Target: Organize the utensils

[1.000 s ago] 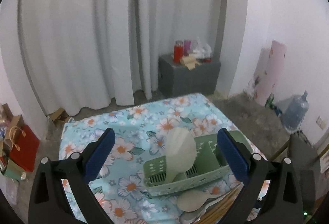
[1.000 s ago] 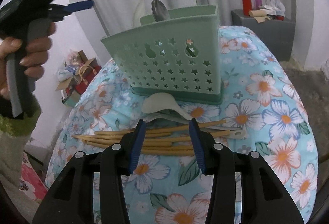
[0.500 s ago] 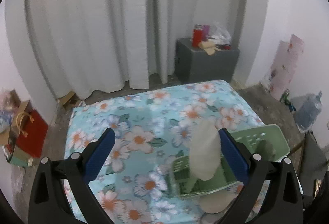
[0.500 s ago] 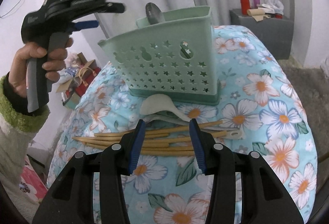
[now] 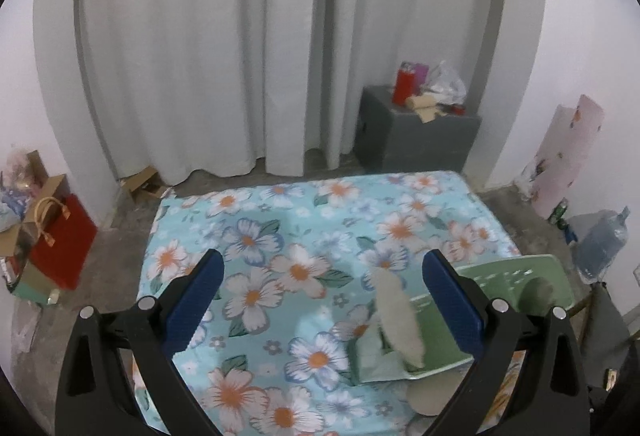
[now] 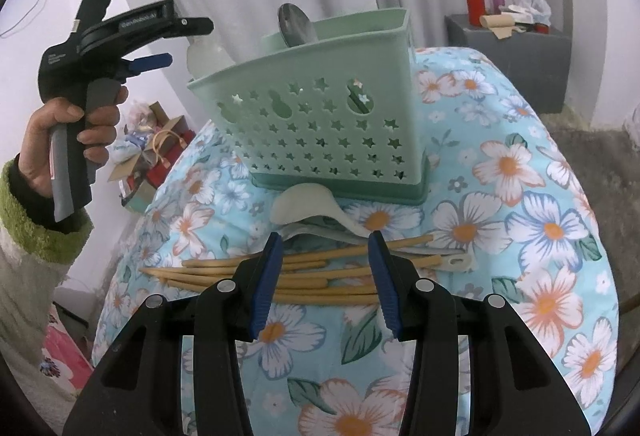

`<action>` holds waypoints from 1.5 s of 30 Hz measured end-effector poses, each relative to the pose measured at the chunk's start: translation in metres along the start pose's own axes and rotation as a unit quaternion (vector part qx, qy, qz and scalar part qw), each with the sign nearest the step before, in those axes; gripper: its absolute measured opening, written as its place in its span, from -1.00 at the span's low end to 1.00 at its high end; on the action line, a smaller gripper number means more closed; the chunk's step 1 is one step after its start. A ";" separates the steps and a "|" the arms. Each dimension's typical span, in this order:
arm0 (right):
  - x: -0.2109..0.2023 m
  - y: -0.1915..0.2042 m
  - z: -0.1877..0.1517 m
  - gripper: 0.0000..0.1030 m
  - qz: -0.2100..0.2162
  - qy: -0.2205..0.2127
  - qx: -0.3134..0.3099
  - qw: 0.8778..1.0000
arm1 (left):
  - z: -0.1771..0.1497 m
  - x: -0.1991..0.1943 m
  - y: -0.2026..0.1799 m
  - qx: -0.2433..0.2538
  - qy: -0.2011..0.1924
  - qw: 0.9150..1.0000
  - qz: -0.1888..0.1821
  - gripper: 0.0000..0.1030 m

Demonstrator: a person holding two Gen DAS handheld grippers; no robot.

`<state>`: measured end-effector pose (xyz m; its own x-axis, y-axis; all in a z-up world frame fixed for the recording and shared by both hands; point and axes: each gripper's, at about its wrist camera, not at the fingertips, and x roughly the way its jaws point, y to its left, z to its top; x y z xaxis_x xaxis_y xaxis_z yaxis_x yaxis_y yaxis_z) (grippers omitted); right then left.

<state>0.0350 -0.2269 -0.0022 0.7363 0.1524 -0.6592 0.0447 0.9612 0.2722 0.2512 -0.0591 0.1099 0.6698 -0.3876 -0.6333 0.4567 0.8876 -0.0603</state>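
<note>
Right wrist view: right gripper (image 6: 325, 268) with blue fingers apart over a spread of tan wooden chopsticks (image 6: 304, 276).
Just beyond the fingertips lies a white plastic rice paddle (image 6: 312, 205), then the mint-green perforated plastic utensil caddy (image 6: 320, 116) (spoon inside); left gripper (image 5: 322, 306) held high, fingers wide apart, empty.

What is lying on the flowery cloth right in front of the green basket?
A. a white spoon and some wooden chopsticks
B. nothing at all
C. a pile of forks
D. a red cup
A: in the right wrist view a white spoon lies against the foot of the green basket, and wooden chopsticks lie in a loose bundle on the flowery cloth just nearer the camera.
</note>
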 end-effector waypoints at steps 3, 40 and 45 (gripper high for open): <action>0.000 0.000 0.001 -0.17 0.000 0.000 0.000 1.000 | 0.002 -0.007 -0.002 0.000 -0.011 1.000 -0.006 0.89; 0.020 0.012 -0.013 -0.42 -0.027 0.028 -0.028 0.999 | -0.178 -0.026 -0.044 0.012 0.066 0.994 -0.083 -0.32; 0.051 0.015 -0.024 -0.44 -0.047 0.046 -0.046 0.997 | -0.202 -0.008 -0.054 0.040 0.099 0.992 -0.063 -0.36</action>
<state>0.0571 -0.1989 -0.0489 0.6673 0.0777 -0.7408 0.0442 0.9887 0.1435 0.1030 -0.0538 -0.0382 0.4787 -0.4313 -0.7648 0.5798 0.8094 -0.0935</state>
